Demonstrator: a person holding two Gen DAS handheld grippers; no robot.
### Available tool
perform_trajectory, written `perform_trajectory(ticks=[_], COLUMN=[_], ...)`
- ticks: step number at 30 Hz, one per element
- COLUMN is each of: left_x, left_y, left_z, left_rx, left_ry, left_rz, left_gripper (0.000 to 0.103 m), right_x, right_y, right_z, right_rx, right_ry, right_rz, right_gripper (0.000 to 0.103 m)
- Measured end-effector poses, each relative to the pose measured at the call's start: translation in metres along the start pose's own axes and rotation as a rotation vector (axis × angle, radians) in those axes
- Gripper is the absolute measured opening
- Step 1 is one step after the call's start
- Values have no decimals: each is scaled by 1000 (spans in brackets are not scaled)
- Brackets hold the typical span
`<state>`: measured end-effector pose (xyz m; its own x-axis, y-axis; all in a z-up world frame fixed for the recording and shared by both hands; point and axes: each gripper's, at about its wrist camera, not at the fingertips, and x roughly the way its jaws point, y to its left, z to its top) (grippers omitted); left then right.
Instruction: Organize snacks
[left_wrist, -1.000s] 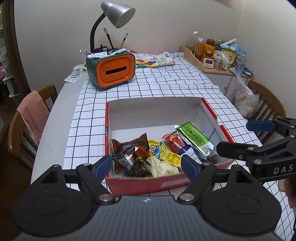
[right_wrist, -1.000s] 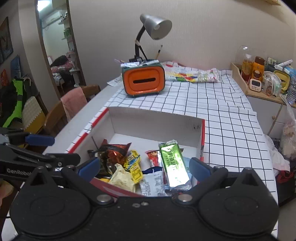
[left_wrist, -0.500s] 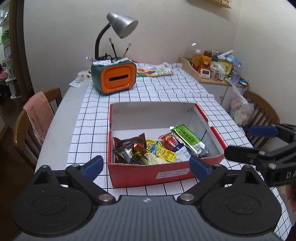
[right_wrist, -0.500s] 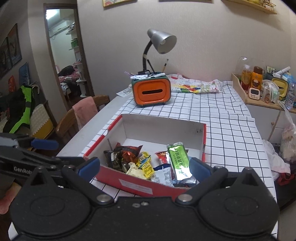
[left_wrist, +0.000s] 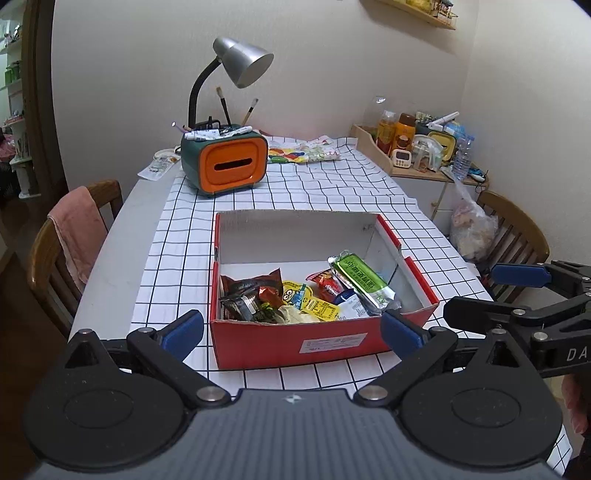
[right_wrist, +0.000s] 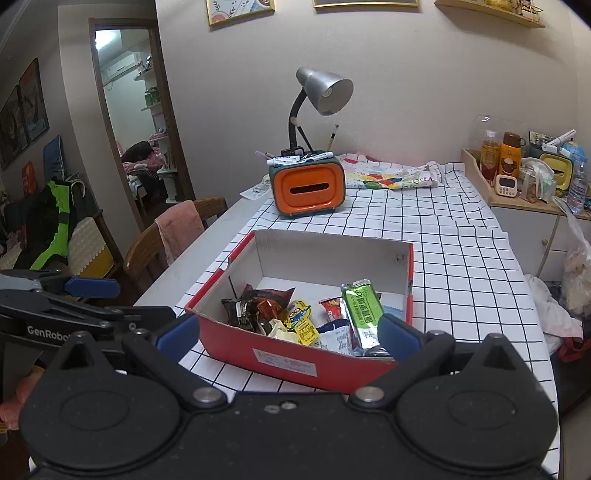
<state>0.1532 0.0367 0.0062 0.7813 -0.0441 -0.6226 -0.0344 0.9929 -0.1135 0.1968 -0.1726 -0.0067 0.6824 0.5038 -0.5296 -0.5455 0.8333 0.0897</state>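
Observation:
A red cardboard box (left_wrist: 295, 343) with a white inside stands on the checked tablecloth; it also shows in the right wrist view (right_wrist: 258, 350). Several snack packets lie in its near half: a green bar (left_wrist: 360, 280) (right_wrist: 362, 310), a yellow minion packet (left_wrist: 306, 299) (right_wrist: 301, 321), dark wrappers (left_wrist: 247, 295) (right_wrist: 255, 306). My left gripper (left_wrist: 291, 330) is open and empty, held back from the box's front wall. My right gripper (right_wrist: 288, 332) is open and empty, near the box's front right corner. Each gripper shows in the other's view, the right one (left_wrist: 517, 295) and the left one (right_wrist: 74, 299).
An orange and green tissue box (left_wrist: 229, 166) with pens and a grey desk lamp (left_wrist: 243, 62) stand at the table's far end. A colourful packet (left_wrist: 303, 153) lies beside it. Wooden chairs (left_wrist: 59, 243) (left_wrist: 517, 229) flank the table. A cluttered side cabinet (left_wrist: 424, 147) stands right.
Both grippers have pulled back and up, away from the box, still open. The snacks in the box have not moved.

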Motion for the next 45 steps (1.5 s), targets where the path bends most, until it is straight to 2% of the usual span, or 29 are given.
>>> perform_trajectory(ticks=[16, 45], left_x=[-16, -21], left_y=[-4, -6], left_z=[2, -3], left_rx=[-10, -22], left_ry=[-18, -41], left_rz=[-21, 18], left_gripper=[103, 103], right_x=[-6, -6], right_y=[-3, 2], right_z=[0, -5], right_rx=[47, 71], right_ry=[-9, -1], right_rz=[-7, -4], right_gripper=[103, 103])
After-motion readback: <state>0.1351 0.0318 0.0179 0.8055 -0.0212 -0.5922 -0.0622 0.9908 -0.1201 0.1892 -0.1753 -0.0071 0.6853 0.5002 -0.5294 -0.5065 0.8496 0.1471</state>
